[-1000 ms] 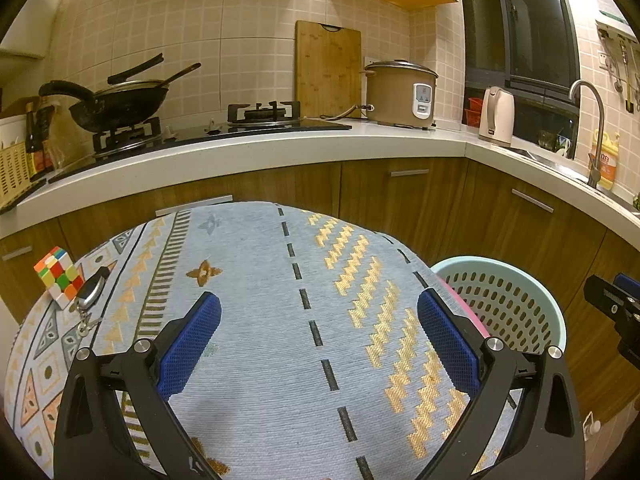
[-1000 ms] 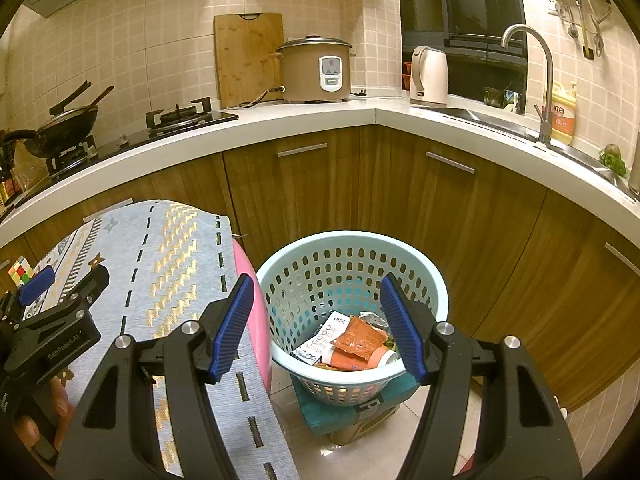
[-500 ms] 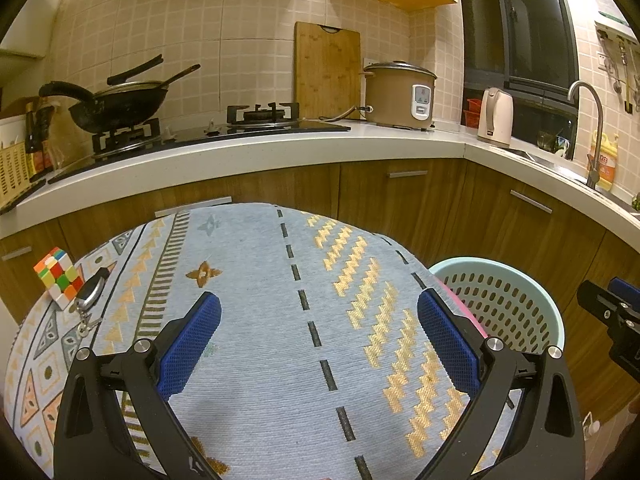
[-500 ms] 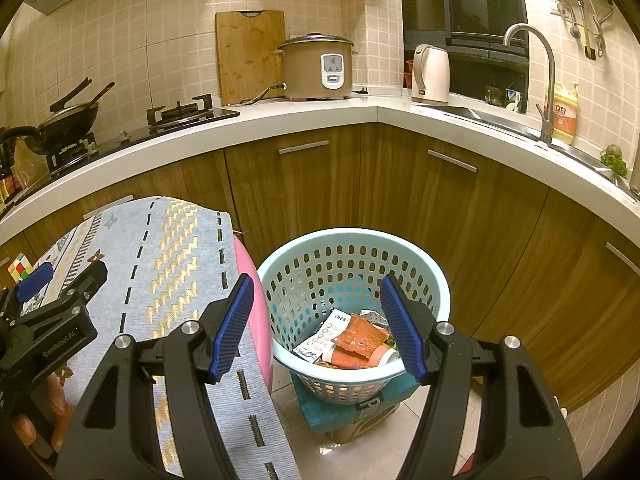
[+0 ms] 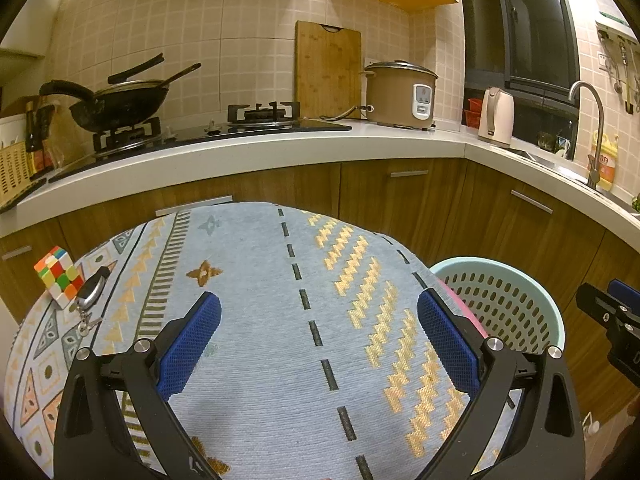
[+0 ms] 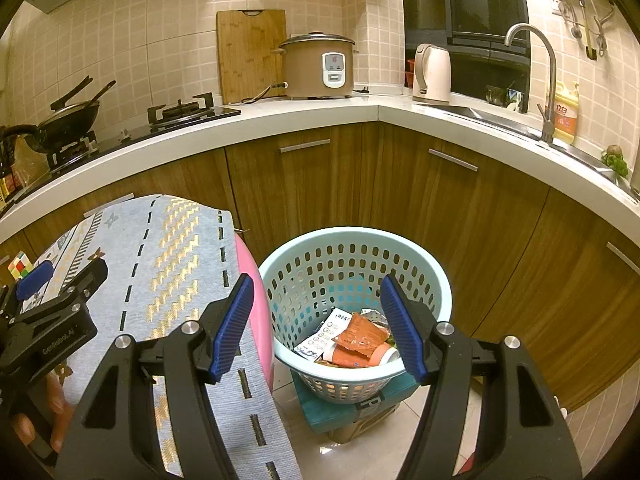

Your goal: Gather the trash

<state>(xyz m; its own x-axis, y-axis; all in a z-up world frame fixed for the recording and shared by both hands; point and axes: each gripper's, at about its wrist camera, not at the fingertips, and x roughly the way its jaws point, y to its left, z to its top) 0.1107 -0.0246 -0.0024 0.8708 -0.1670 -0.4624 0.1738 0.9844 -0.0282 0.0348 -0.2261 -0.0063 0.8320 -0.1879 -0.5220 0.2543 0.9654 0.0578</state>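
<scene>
Over basket [image 6: 356, 248], right gripper [image 6: 316, 324] hangs with jaws apart, empty; trash [image 6: 352, 340] lies inside at 12 o'clock. Left gripper [image 5: 320, 344] spread, empty, over cloth [image 5: 256, 280]; cube [image 5: 58, 276] and keys [image 5: 90, 292] at 10 o'clock aren't trash. No litter visible; scan before reaching.

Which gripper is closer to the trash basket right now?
Right. The right gripper hangs open just above the trash basket, framing its rim. The left gripper is open over the patterned cloth, beside the basket.
</scene>
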